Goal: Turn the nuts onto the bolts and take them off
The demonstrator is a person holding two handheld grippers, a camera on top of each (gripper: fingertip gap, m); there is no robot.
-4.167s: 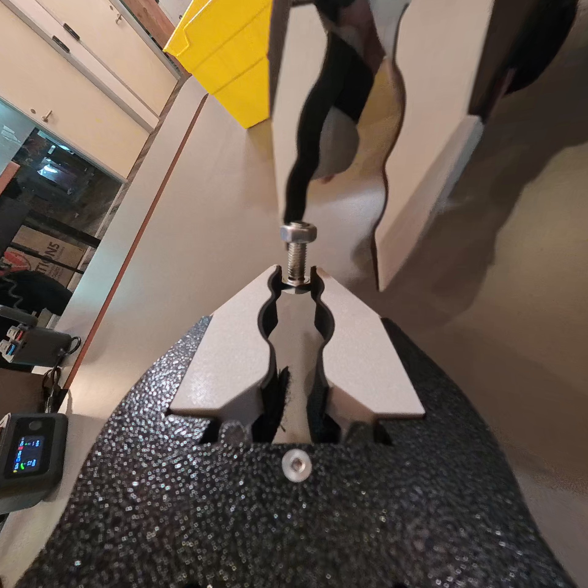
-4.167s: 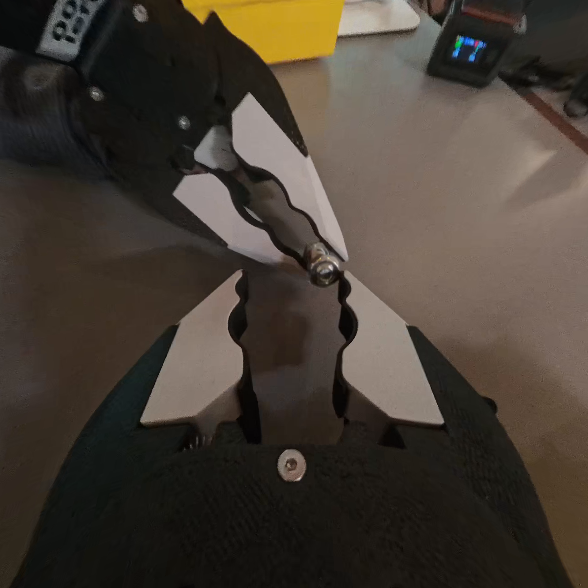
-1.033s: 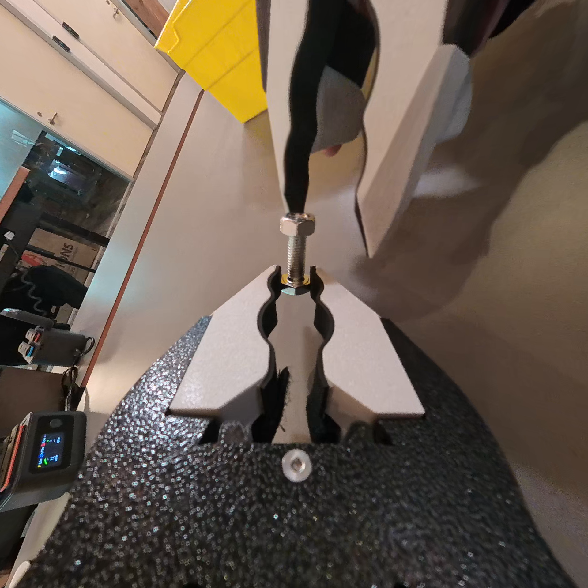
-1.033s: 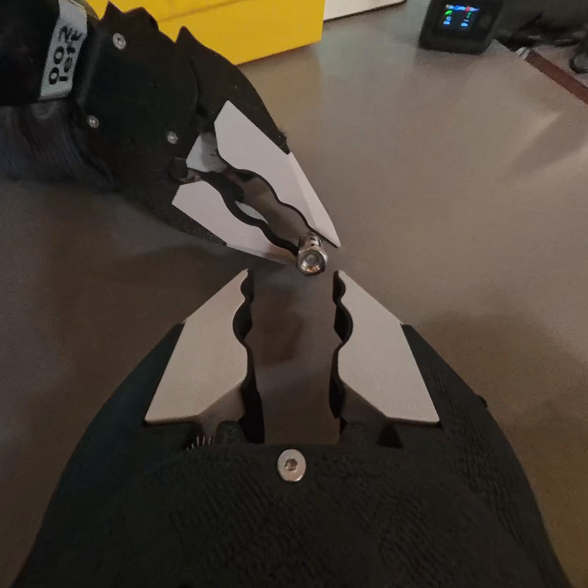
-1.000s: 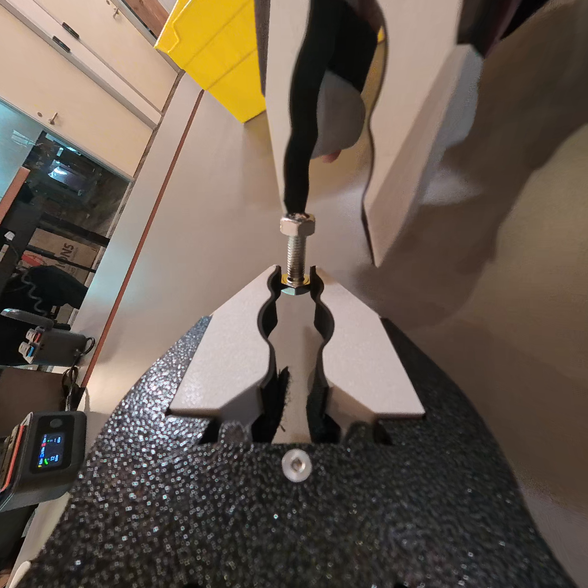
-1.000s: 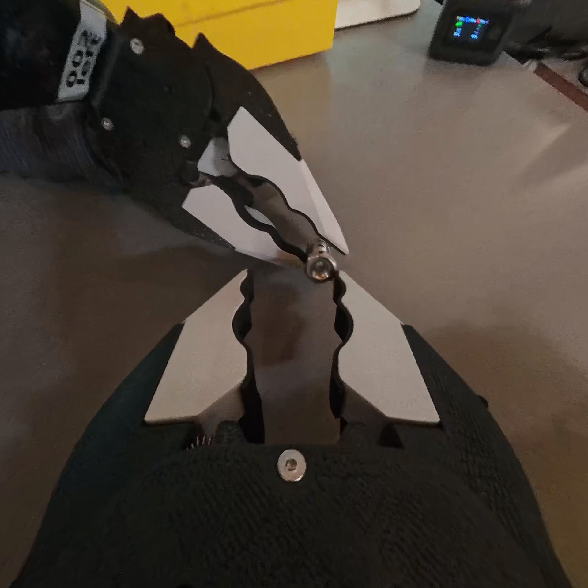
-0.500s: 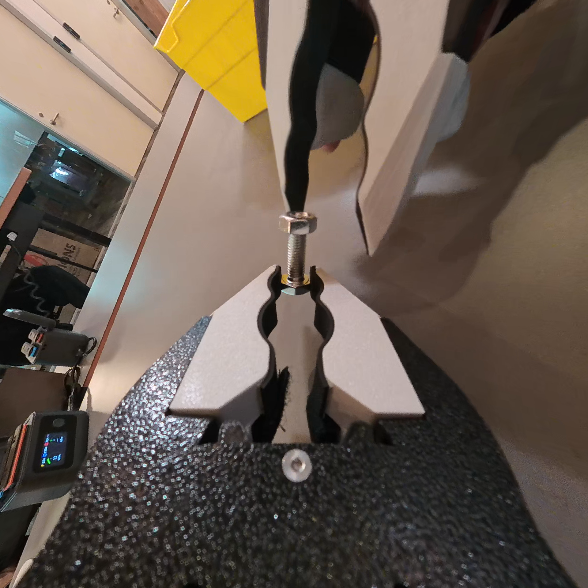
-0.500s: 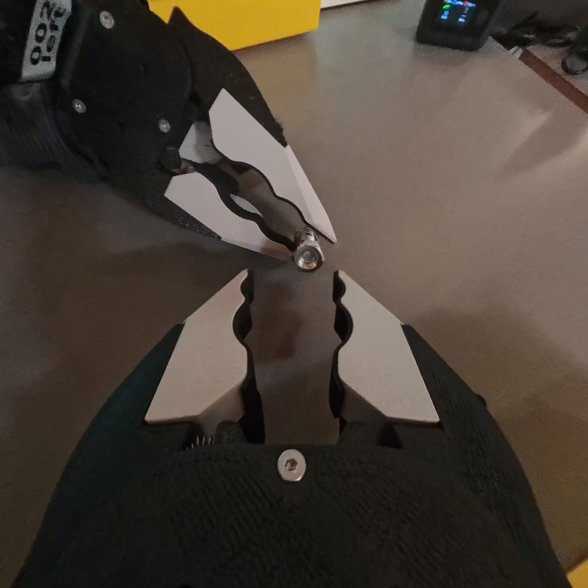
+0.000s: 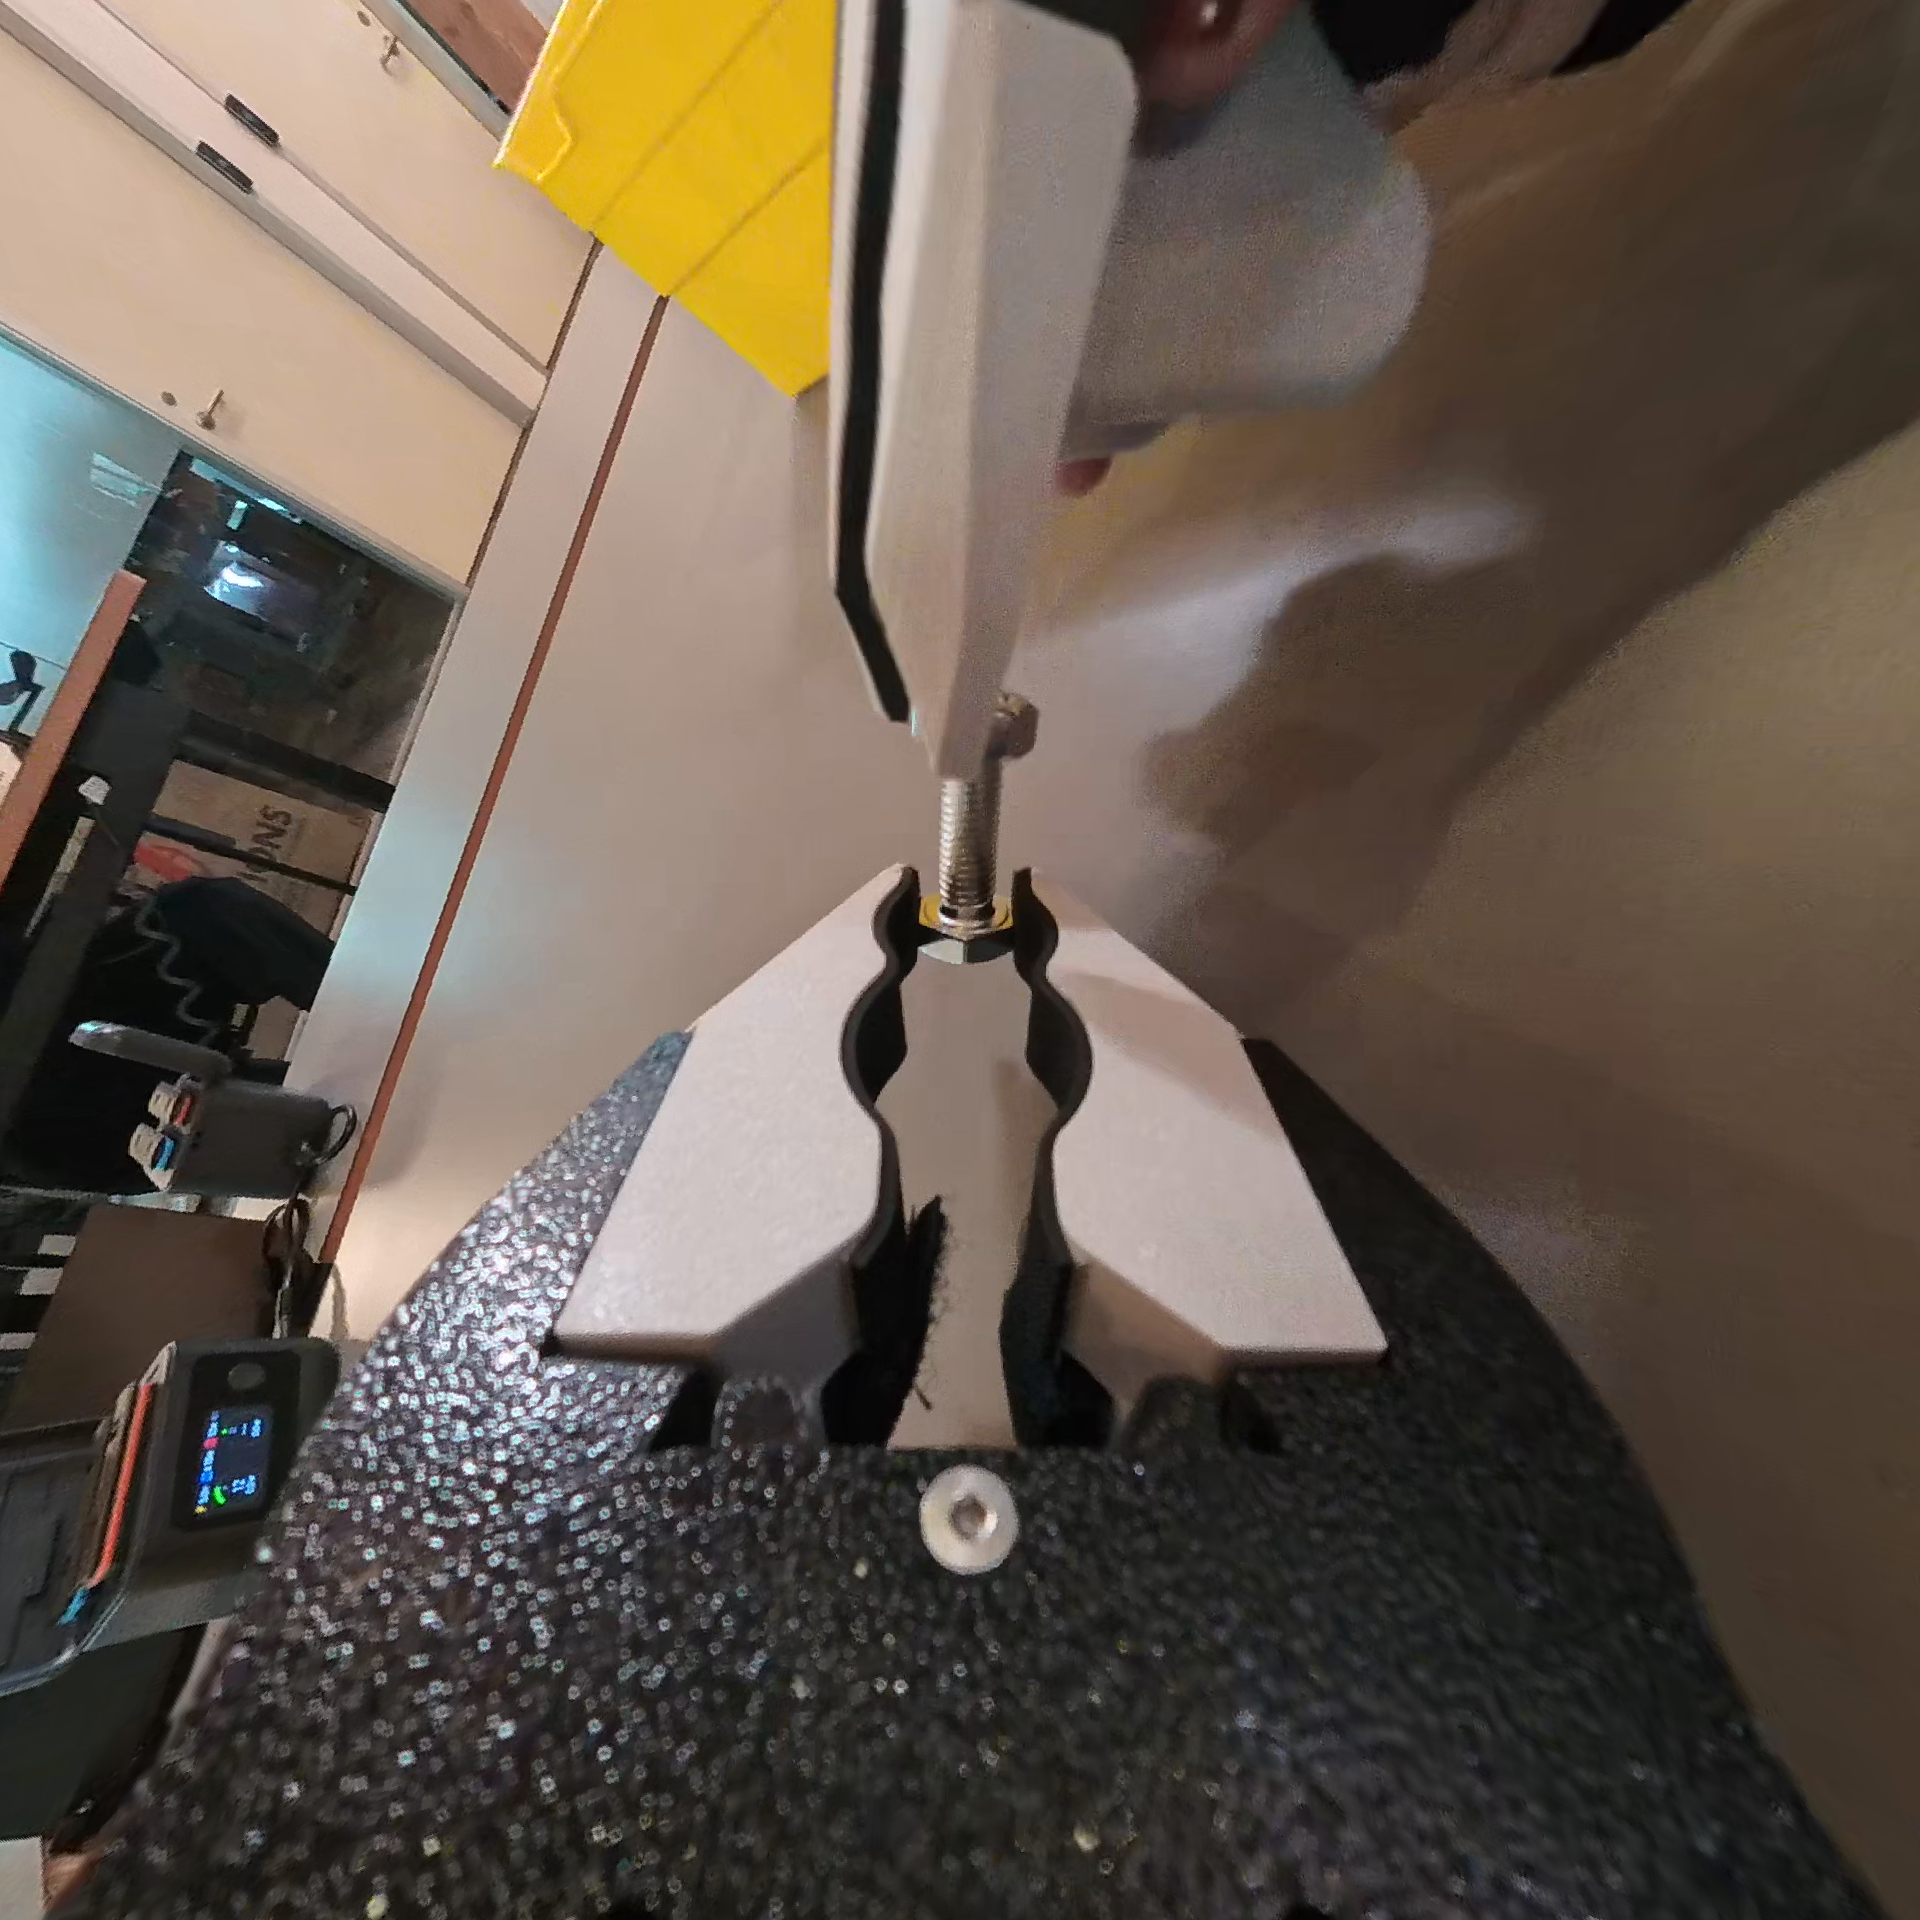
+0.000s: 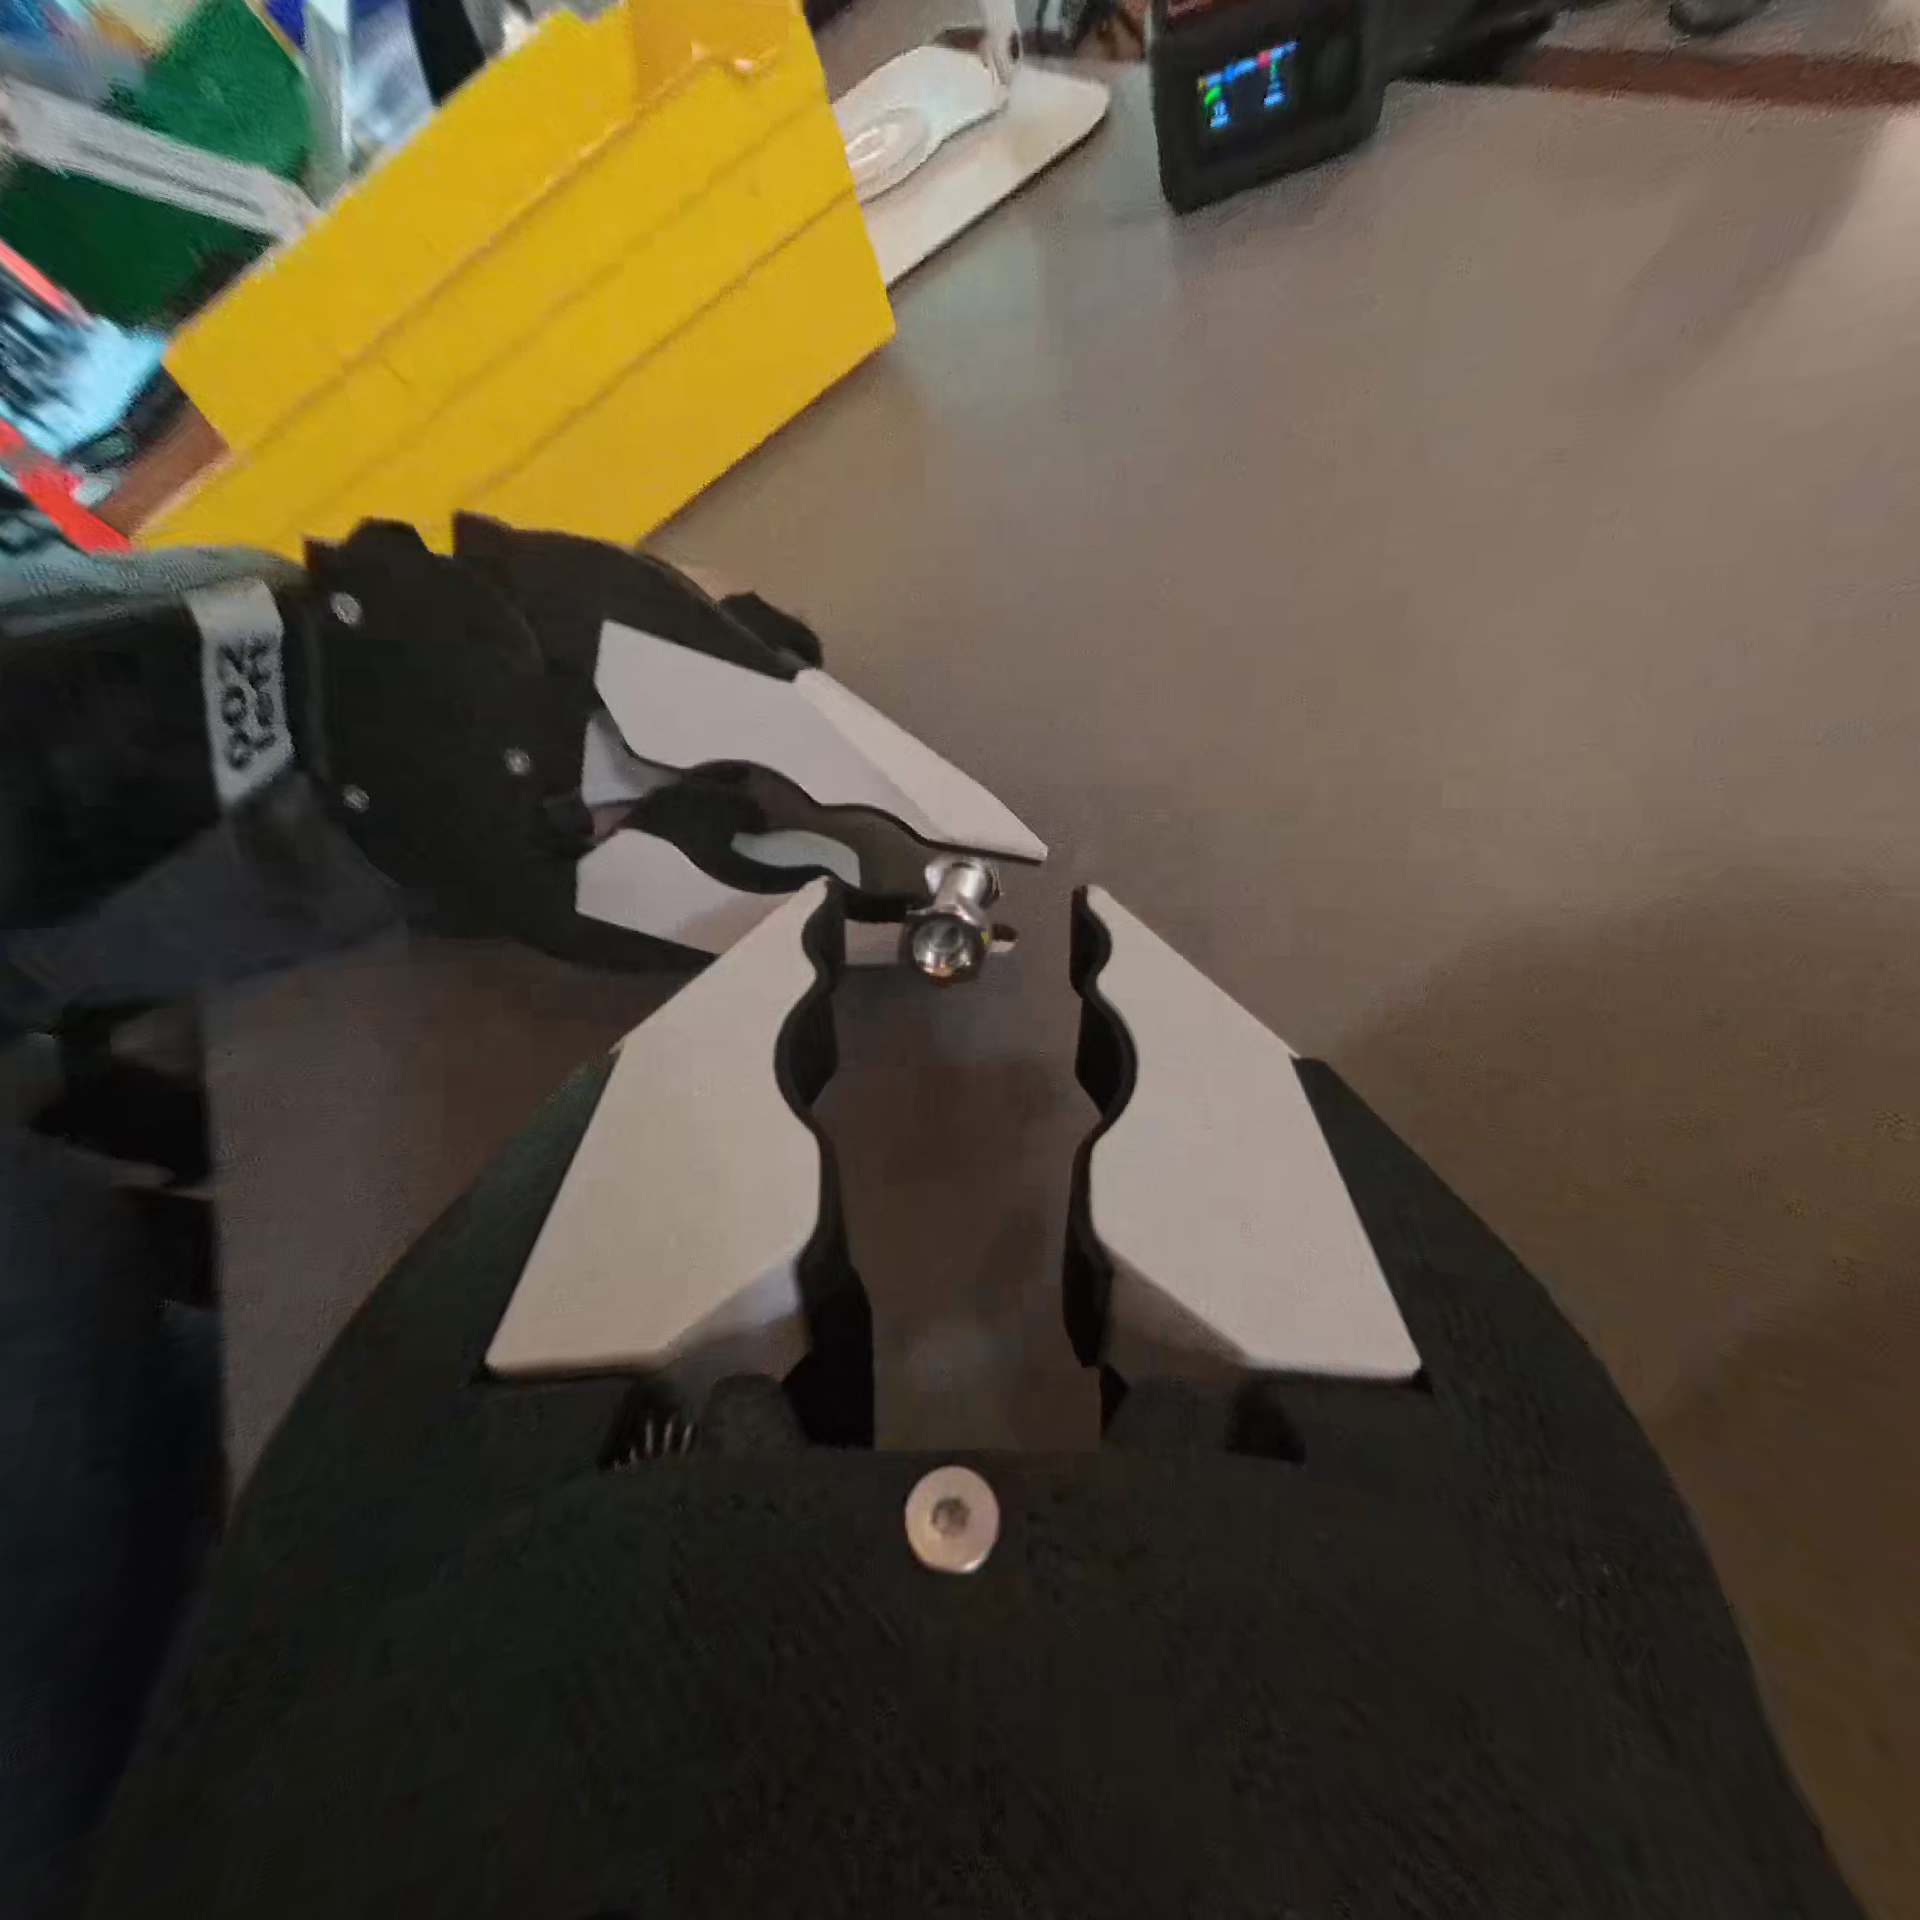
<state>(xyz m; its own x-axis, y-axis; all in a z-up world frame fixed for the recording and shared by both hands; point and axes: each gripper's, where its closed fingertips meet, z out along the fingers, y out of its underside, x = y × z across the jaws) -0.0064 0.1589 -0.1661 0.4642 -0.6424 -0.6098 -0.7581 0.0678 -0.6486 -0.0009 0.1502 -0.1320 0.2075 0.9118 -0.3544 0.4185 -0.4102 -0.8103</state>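
Though hidden rightward — nut (image 9: 964, 932) leftward

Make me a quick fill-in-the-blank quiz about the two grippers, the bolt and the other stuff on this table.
1. The left gripper is shut on one end of the silver threaded bolt, while the right gripper is ____.
2. The plastic bin behind the grippers is coloured ____.
3. The small black device on the grey table has a lit ____.

Missing words: open; yellow; screen.
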